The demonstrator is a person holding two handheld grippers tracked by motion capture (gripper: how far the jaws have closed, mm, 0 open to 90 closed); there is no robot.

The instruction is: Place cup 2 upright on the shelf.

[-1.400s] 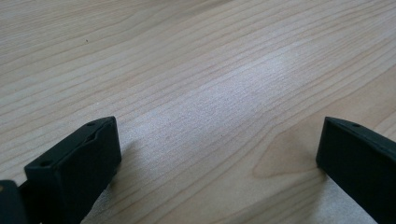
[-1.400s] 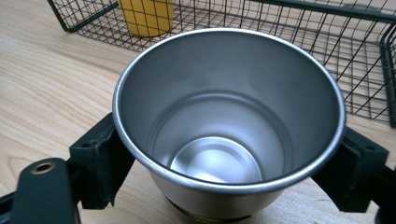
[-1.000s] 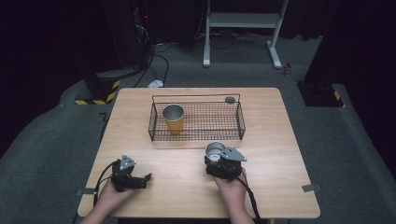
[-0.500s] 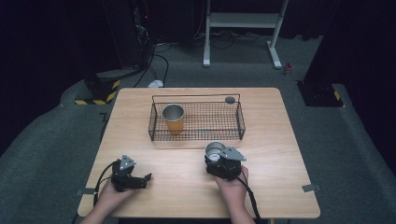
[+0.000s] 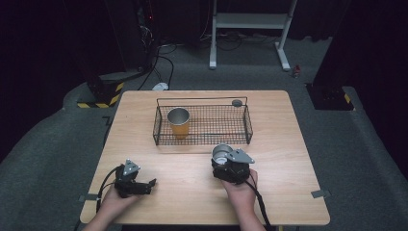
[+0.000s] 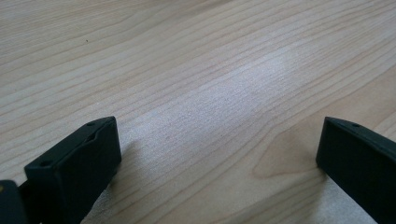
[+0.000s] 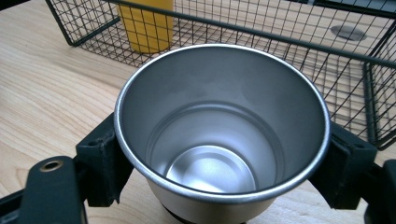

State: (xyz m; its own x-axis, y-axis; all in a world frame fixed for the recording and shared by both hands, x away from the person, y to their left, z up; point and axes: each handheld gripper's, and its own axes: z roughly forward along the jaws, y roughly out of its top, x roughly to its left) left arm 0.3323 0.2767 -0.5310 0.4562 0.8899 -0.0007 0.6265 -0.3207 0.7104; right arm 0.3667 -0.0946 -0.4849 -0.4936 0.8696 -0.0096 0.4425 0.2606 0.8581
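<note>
An empty steel cup (image 7: pixel 219 135) stands upright on the wooden table (image 5: pixel 288 144), just in front of the wire basket (image 5: pixel 248 126). My right gripper (image 7: pixel 219 163) is shut on the steel cup, one black jaw pressed against each side. In the high view the steel cup (image 5: pixel 220 151) shows at the front of the right gripper (image 5: pixel 223 160). A yellow cup with a steel rim (image 5: pixel 179 123) stands upright in the left part of the basket. My left gripper (image 5: pixel 150 186) rests on the table at the front left. Its jaws (image 6: pixel 219 158) stand wide apart with only bare wood between them.
A small grey disc (image 5: pixel 236 102) lies by the basket's far right corner. The basket's near wall (image 7: pixel 280 37) rises right behind the held cup. Beyond the table are a white stand (image 5: pixel 250 29) and cables on the dark floor.
</note>
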